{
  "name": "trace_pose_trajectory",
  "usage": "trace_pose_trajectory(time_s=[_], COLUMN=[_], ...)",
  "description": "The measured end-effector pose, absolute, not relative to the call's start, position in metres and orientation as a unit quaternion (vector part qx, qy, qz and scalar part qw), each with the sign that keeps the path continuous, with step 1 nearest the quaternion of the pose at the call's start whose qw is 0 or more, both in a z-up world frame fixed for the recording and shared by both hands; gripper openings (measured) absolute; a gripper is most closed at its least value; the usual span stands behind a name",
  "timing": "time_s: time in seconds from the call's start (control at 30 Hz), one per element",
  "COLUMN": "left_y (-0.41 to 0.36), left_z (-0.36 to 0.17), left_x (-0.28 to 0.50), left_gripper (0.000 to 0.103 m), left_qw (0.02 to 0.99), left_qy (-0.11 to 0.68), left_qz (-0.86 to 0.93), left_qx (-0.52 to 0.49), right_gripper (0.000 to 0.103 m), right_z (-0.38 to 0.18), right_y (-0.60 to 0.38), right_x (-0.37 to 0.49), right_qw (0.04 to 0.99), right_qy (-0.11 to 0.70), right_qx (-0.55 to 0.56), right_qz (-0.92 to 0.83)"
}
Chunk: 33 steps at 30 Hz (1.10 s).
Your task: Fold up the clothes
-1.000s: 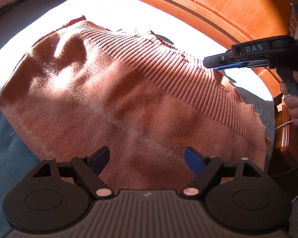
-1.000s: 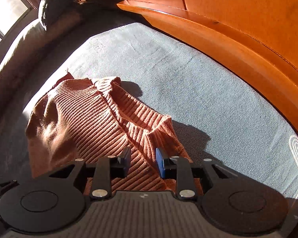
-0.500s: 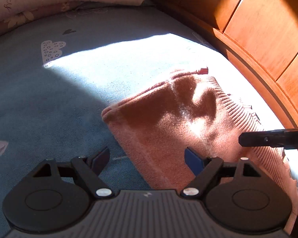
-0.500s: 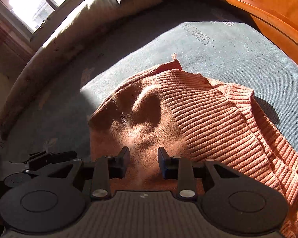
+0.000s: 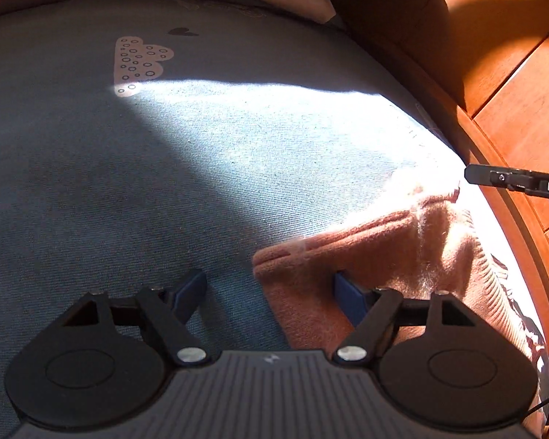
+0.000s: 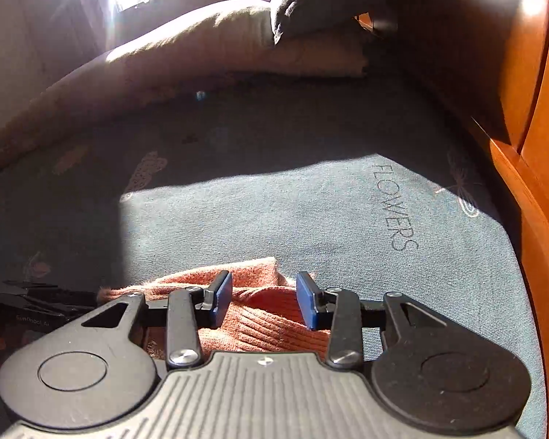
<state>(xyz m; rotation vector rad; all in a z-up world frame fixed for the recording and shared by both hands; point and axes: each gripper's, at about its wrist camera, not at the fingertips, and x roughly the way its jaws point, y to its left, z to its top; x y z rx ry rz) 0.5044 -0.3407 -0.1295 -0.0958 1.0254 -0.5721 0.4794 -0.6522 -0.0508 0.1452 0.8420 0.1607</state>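
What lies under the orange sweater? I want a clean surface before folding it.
The orange sweater rests directly on a blue-grey printed bedsheet, which shows bare all around it. Whatever lies beneath the sweater itself is covered, so nothing there can be checked.

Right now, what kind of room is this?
Probably a bedroom: a printed bedsheet over a mattress, pillows beside a wooden headboard, and a sweater lying on it.

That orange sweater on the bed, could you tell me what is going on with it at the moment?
A person is folding the orange sweater on the blue bedsheet, with a handheld gripper in each hand. The left gripper hangs over the sweater's near corner, its fingers closing, gripping nothing. The right gripper is over the ribbed part, its fingers opening and not pinching the cloth. The sweater lies bunched beside the wooden bed frame.
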Motion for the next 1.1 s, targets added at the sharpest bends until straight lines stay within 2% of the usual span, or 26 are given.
trace_pose_trajectory(time_s=[0.17, 0.3, 0.37, 0.43, 0.5, 0.53, 0.57, 0.67, 0.77, 0.8, 0.87, 0.93, 0.97, 1.0, 1.1], left_y=[-0.342, -0.34, -0.341, -0.343, -0.345, -0.346, -0.347, -0.348, -0.347, -0.347, -0.348, -0.349, -0.35, -0.352, -0.365], left_z=[-0.13, -0.13, -0.13, -0.13, -0.13, -0.129, -0.129, -0.127, -0.125, -0.124, -0.122, -0.114, -0.108, -0.101, -0.081], left_x=[0.502, 0.501, 0.5, 0.499, 0.499, 0.499, 0.499, 0.501, 0.501, 0.501, 0.5, 0.497, 0.495, 0.492, 0.482], left_gripper=[0.078, 0.08, 0.081, 0.083, 0.085, 0.085, 0.085, 0.085, 0.085, 0.085, 0.084, 0.083, 0.083, 0.083, 0.083], left_qw=[0.831, 0.83, 0.83, 0.83, 0.831, 0.831, 0.83, 0.827, 0.825, 0.825, 0.824, 0.826, 0.83, 0.835, 0.841], left_qy=[0.478, 0.477, 0.476, 0.476, 0.478, 0.479, 0.48, 0.487, 0.495, 0.497, 0.503, 0.501, 0.492, 0.481, 0.449], left_qz=[-0.282, -0.288, -0.289, -0.288, -0.285, -0.284, -0.283, -0.281, -0.272, -0.268, -0.261, -0.258, -0.261, -0.267, -0.303], left_qx=[-0.025, -0.03, -0.026, -0.021, -0.017, -0.017, -0.016, -0.015, -0.022, -0.024, -0.028, -0.032, -0.029, -0.021, 0.004], right_gripper=[0.05, 0.061, 0.062, 0.057, 0.032, 0.03, 0.022, 0.015, 0.012, 0.004, 0.004, 0.005, 0.006, 0.013, 0.015], right_z=[-0.097, -0.119, -0.119, -0.117, -0.116, -0.115, -0.114, -0.099, -0.074, -0.073, -0.082, -0.093, -0.088, -0.081, -0.051], right_y=[-0.658, -0.664, -0.663, -0.657, -0.655, -0.654, -0.655, -0.652, -0.646, -0.644, -0.644, -0.651, -0.652, -0.653, -0.646], right_x=[0.521, 0.529, 0.528, 0.528, 0.53, 0.531, 0.531, 0.524, 0.507, 0.505, 0.506, 0.507, 0.504, 0.501, 0.483], right_qw=[0.877, 0.865, 0.862, 0.856, 0.845, 0.84, 0.839, 0.855, 0.88, 0.883, 0.877, 0.872, 0.877, 0.883, 0.899], right_qy=[0.459, 0.466, 0.468, 0.48, 0.498, 0.507, 0.51, 0.498, 0.469, 0.467, 0.48, 0.489, 0.479, 0.47, 0.437], right_qx=[0.08, 0.096, 0.092, 0.083, 0.085, 0.086, 0.092, 0.072, 0.027, 0.004, -0.021, 0.009, 0.014, 0.019, 0.03], right_qz=[0.119, 0.159, 0.17, 0.175, 0.174, 0.173, 0.167, 0.127, 0.074, 0.055, 0.033, 0.025, 0.018, 0.012, 0.019])
